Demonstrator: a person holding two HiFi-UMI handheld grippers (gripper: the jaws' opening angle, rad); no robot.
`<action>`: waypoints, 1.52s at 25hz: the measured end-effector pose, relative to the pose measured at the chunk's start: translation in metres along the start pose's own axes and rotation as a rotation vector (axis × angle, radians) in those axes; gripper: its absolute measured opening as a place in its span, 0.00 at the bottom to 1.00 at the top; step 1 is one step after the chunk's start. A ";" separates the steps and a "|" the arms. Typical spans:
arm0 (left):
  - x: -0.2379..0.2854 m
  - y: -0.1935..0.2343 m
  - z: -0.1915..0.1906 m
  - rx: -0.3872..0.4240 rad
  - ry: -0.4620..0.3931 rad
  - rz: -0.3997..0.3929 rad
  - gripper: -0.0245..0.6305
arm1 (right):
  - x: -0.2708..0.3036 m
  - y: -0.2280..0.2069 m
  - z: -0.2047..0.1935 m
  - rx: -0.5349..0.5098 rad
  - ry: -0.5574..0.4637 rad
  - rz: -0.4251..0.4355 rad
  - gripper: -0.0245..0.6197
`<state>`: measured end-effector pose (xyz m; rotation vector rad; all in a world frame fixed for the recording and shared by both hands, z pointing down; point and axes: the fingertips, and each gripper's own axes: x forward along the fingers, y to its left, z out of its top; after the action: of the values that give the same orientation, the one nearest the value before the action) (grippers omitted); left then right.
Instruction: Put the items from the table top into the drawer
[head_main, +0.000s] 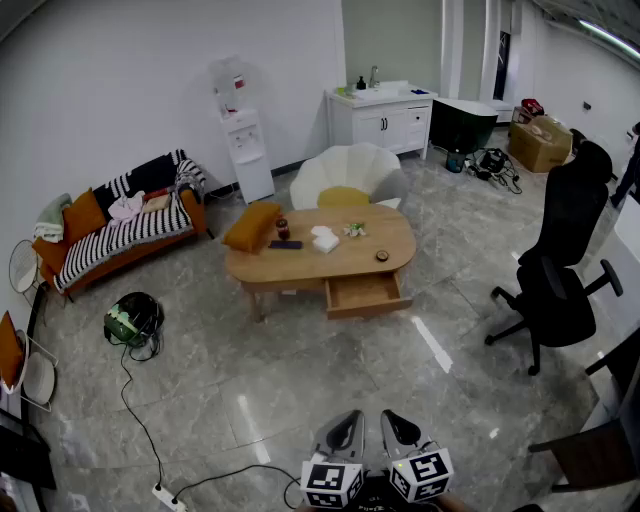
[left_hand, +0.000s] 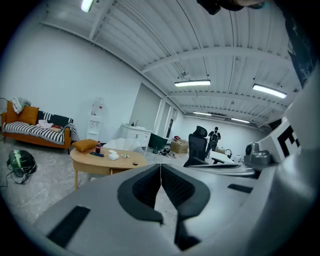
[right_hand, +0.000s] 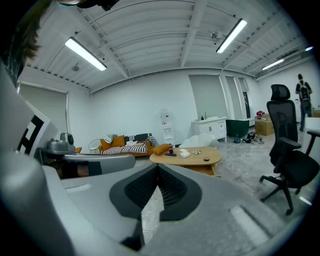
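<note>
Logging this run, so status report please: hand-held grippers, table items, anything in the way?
Shut, empty: left hand-held gripper, right hand-held gripper, far from table. drawer open; bottle, white box on top. office chair off right.

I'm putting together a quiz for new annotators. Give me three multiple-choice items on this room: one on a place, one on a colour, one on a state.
1. Where does the orange cushion lie?
A. on the table, at its left end in the head view
B. on the sofa
C. on the floor

2. What colour is the wheeled office chair?
A. white
B. black
C. red

3. How is the table's drawer?
A. shut
B. pulled open
C. taken out and lying on the floor

Answers:
1. A, it rests on the tabletop's left end.
2. B, its back, seat and base are all black.
3. B, its box juts out from the table's front.
</note>
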<state>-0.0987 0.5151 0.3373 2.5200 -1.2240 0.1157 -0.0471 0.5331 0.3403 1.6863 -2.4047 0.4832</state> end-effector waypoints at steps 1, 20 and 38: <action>-0.001 -0.002 0.003 0.000 -0.001 -0.009 0.05 | 0.001 0.000 0.001 -0.004 0.002 0.002 0.04; -0.002 -0.018 0.022 0.066 -0.046 0.003 0.05 | -0.007 0.003 0.015 -0.062 -0.107 -0.042 0.05; 0.096 0.002 0.039 0.078 -0.048 0.131 0.05 | 0.065 -0.072 0.049 -0.059 -0.082 0.030 0.05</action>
<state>-0.0432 0.4294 0.3218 2.5197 -1.4302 0.1374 -0.0002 0.4363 0.3273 1.6786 -2.4787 0.3500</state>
